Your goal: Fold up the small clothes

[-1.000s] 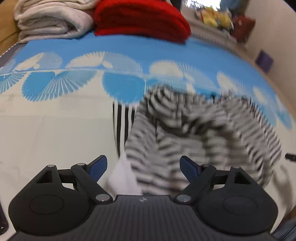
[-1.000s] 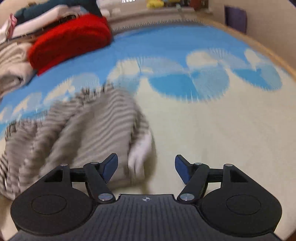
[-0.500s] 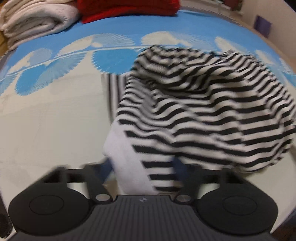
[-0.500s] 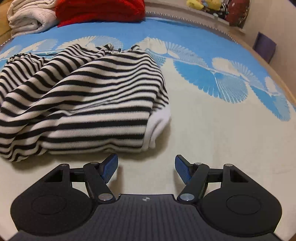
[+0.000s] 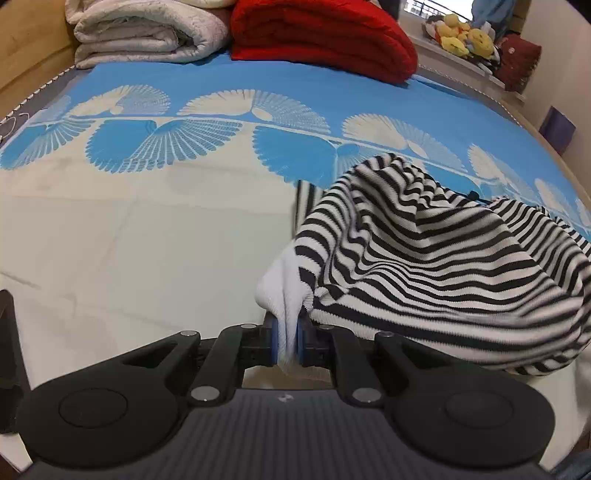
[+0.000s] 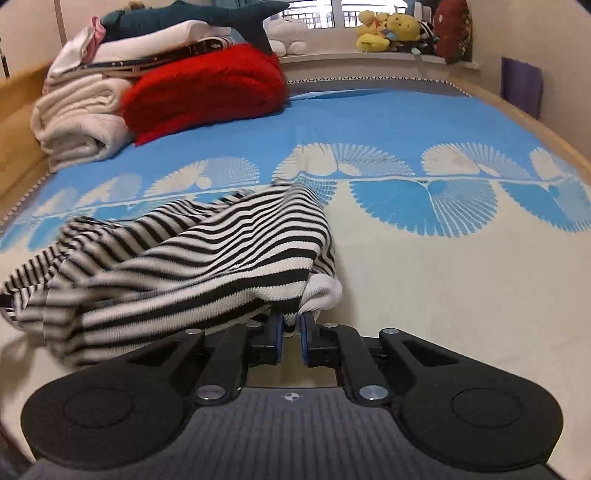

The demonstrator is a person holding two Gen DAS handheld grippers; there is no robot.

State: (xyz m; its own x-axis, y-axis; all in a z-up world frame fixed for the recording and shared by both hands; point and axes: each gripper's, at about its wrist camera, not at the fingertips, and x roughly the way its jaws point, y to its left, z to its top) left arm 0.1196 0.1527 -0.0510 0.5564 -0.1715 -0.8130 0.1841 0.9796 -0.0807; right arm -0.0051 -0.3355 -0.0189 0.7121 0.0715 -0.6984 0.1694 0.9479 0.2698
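Observation:
A black-and-white striped garment [image 5: 424, 266] with a white hem lies bunched on the bed cover [image 5: 147, 240]. In the left wrist view it rises to the right of my left gripper [image 5: 286, 332], whose jaws are closing with the white hem [image 5: 284, 291] pinched between the blue pads. In the right wrist view the same garment [image 6: 221, 258] spreads to the left. My right gripper [image 6: 291, 325] is closing too, and its pad tips hold a fold of the white edge [image 6: 325, 291]. The fabric between the two grips sags in folds.
At the head of the bed sit a folded red blanket [image 5: 321, 37] and a folded white blanket [image 5: 147, 33], with more folded items [image 6: 147, 40] stacked on them. Stuffed toys [image 6: 388, 33] line the window ledge. A wooden bed frame [image 6: 517, 122] borders the right side.
Both grippers went from open to closed on the garment's white edge. The garment, which lay in front of the open jaws before, now hangs bunched from both grips.

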